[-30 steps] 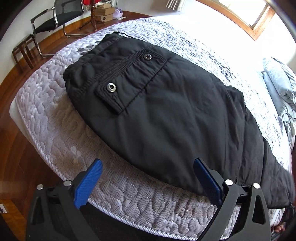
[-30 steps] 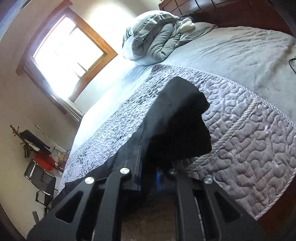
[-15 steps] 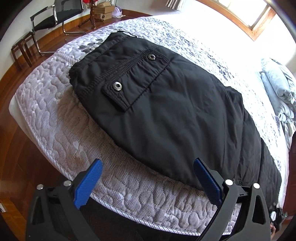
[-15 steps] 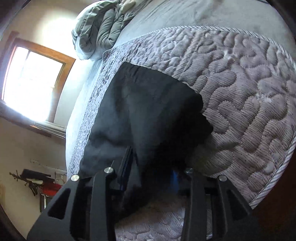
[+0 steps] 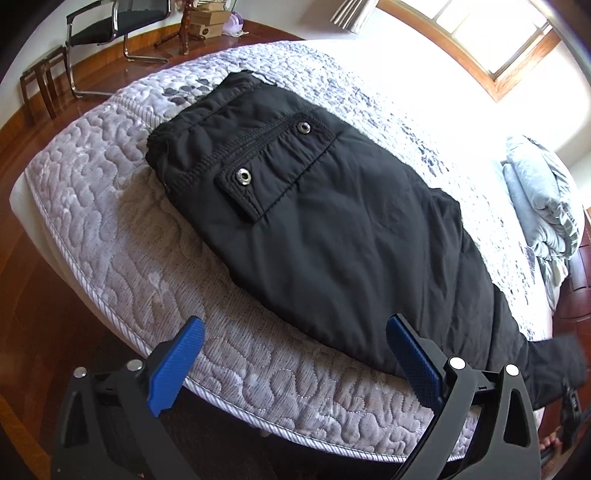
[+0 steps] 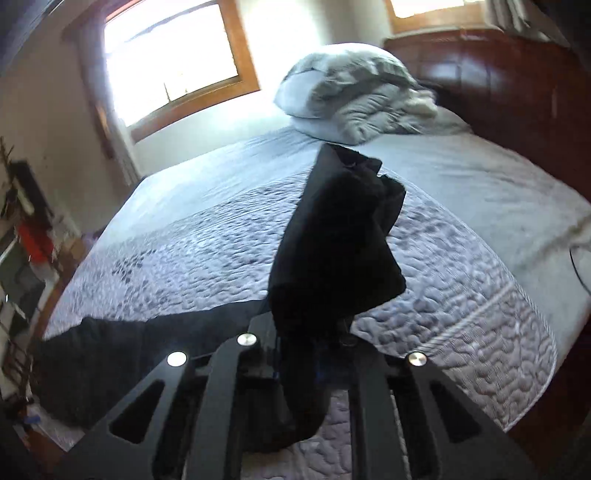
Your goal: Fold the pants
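Left wrist view: black padded pants (image 5: pixel 332 229) flat along the near edge of the quilted grey mattress (image 5: pixel 122 221), legs stacked, waistband and snap pocket toward the chair (image 5: pixel 110 26) end. Lengthwise fold apparently done; cross folds left to make. Left gripper (image 5: pixel 295 365) gaping, empty, poised just short of the near hem edge. Right wrist view alone: right gripper (image 6: pixel 314 354) clamped on the cuff end (image 6: pixel 343 229), lifted clear of the mattress. Grey duvet (image 6: pixel 354 92) heaped by the dark headboard (image 6: pixel 498 85).

right claw (image 6: pixel 314 354) pads hidden behind pants (image 6: pixel 332 240) fabric
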A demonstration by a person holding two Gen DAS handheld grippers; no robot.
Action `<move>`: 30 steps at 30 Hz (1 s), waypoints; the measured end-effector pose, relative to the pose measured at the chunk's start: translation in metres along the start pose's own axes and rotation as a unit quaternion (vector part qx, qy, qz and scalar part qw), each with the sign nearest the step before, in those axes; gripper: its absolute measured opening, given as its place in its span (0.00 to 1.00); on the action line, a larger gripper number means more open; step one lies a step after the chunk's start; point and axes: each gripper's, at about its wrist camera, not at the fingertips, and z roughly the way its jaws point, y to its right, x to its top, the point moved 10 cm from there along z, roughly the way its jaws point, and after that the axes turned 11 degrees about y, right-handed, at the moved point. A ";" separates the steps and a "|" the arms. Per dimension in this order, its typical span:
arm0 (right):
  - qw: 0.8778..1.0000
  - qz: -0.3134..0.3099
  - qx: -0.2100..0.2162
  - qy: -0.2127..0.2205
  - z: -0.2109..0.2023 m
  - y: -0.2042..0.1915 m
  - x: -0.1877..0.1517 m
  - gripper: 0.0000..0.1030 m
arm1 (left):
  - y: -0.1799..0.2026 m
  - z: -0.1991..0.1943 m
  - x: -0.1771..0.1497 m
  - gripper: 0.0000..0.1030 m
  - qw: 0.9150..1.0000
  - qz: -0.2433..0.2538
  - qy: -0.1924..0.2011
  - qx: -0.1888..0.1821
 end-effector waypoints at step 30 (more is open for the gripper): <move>0.953 -0.133 0.236 -0.135 -0.011 -0.185 -0.137 0.69 | 0.000 -0.018 -0.003 0.96 0.999 -0.026 0.000 -0.040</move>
